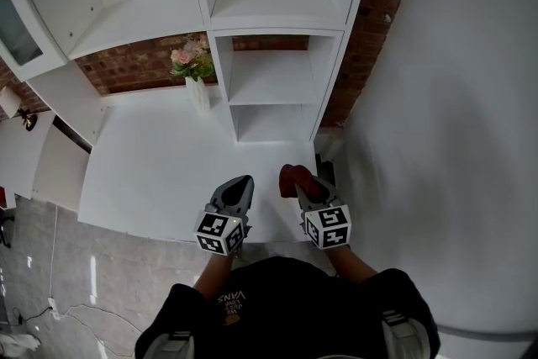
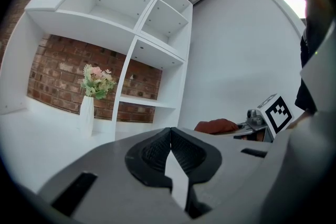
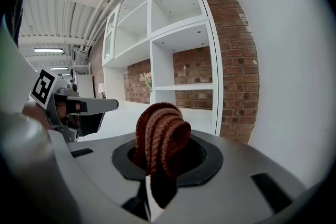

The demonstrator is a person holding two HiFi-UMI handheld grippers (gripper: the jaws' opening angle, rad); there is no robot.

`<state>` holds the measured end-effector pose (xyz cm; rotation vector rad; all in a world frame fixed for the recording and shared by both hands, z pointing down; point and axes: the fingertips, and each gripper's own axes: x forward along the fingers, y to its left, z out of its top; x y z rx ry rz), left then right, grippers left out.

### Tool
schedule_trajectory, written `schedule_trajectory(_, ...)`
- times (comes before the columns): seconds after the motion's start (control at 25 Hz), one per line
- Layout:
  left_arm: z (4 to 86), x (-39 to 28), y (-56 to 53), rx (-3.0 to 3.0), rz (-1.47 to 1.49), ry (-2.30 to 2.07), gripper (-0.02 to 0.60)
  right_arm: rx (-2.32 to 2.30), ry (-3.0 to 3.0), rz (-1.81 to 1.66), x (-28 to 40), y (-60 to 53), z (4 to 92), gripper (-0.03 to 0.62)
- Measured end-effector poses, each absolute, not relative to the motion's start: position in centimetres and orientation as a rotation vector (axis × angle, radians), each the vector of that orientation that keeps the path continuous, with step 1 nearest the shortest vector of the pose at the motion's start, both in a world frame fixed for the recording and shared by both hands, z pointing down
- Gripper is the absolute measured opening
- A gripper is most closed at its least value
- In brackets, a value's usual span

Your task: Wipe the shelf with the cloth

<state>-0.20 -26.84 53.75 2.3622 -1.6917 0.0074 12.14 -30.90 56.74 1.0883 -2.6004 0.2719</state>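
Zero wiping done by my read: right claw (image 1: 299,184) is clamped on the bunched brown cloth (image 3: 160,136), held well short of the shelf (image 1: 269,90) over the surface (image 1: 160,168), left claw (image 1: 241,183) pressed together, empty; whole wipe remains.

The shelf (image 1: 277,80) rises from the far right part of the table (image 1: 151,172). A brick wall (image 1: 134,67) lies behind it and a side wall (image 1: 454,97) to its right. A vase of flowers (image 1: 197,88) stands on the table at its far edge, just left of the shelf's lower compartments. Over the table's near edge, the left hand-held gripper (image 1: 243,181) and right hand-held gripper (image 1: 301,185) are side by side, near each other. The cloth (image 1: 292,174) sits bunched between the right one's jaws, on the near side of the shelf's lowest compartment.
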Motion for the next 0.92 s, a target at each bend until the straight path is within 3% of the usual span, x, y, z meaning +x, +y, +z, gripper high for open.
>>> schedule_trajectory(0.92, 54.08, -0.37, -26.38, 2.329, 0.012, -1.720, 0.008, 1.094, -2.619, 0.293, 12.25, -30.97, 56.43, 0.097)
